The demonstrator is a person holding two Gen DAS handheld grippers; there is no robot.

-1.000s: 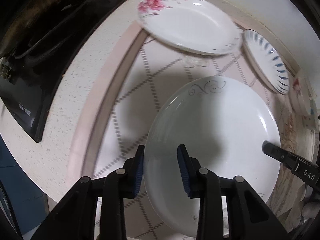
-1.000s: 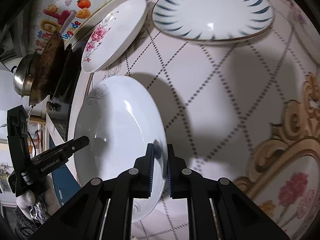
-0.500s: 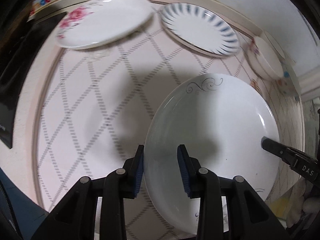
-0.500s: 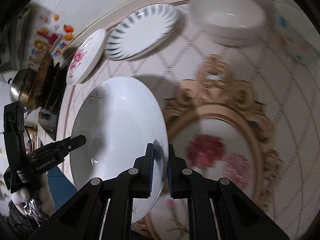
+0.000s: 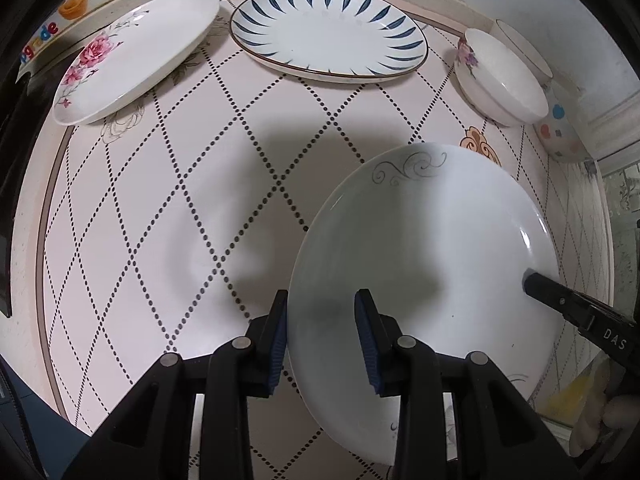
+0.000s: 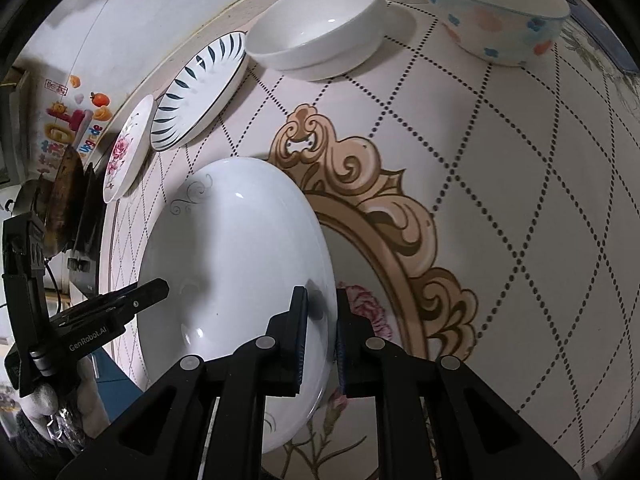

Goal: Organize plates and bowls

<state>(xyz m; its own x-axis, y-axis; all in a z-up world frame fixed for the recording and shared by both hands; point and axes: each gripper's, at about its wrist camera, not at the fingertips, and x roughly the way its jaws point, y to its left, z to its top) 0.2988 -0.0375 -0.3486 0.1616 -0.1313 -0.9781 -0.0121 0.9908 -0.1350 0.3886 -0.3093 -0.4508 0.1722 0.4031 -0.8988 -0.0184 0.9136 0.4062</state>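
A plain white plate with a grey scroll mark point(image 5: 432, 248) is held above the patterned mat; it also shows in the right wrist view point(image 6: 236, 264). My left gripper point(image 5: 322, 340) straddles its left rim with the jaws apart by a wide gap. My right gripper point(image 6: 322, 328) is shut on its right rim. At the back lie a rose plate point(image 5: 132, 52), a blue-leaf plate point(image 5: 328, 36), a white bowl point(image 5: 500, 80) and a dotted bowl point(image 6: 496, 12).
A pink diamond-pattern mat point(image 5: 160, 208) with a gold ornament print point(image 6: 380, 200) covers the counter. A black stove and pans point(image 6: 68, 200) stand at the left. The wall runs along the back edge.
Both grippers have carried the white plate to the right across the mat; the stove has left the left wrist view and the bowls have come into view.
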